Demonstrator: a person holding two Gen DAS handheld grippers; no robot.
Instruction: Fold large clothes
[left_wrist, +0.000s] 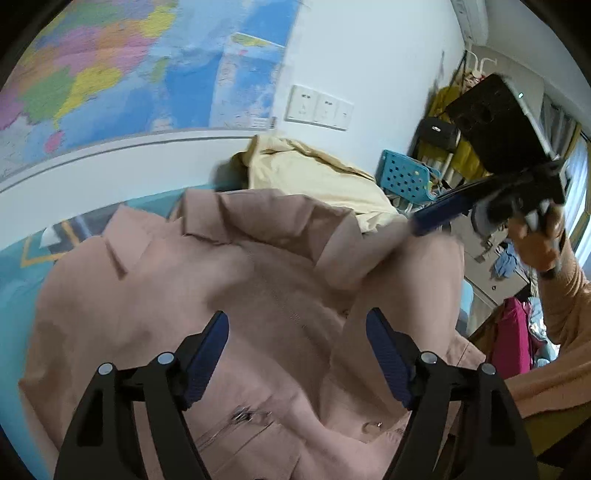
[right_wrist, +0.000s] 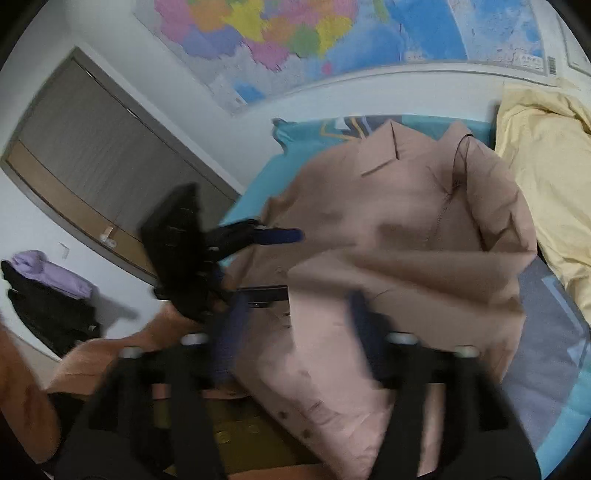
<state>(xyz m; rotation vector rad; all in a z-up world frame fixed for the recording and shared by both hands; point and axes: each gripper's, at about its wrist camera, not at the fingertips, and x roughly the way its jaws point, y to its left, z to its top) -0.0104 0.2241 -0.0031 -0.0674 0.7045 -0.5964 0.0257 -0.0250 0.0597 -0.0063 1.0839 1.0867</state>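
While the left gripper (left_wrist: 297, 354) hangs over the pink coat (left_wrist: 236, 295) at the lower centre of the left wrist view, its two blue-padded fingers stand well apart with nothing clamped between them. Coat: spread across the middle of both views on the turquoise bedcover (left_wrist: 22, 266), collar toward the top of the frame, a zipped pocket showing near the lower centre. Right gripper (left_wrist: 424, 221): raised at the right edge of the left wrist view, held in the person's hand (left_wrist: 539, 240); in its own view (heavily blurred) its fingers (right_wrist: 358, 310) appear apart above a fold of the coat, gripping nothing. Yellow garment (left_wrist: 317, 177): bunched beyond the coat, against the white wall. Wall map (left_wrist: 110, 66): upper left.
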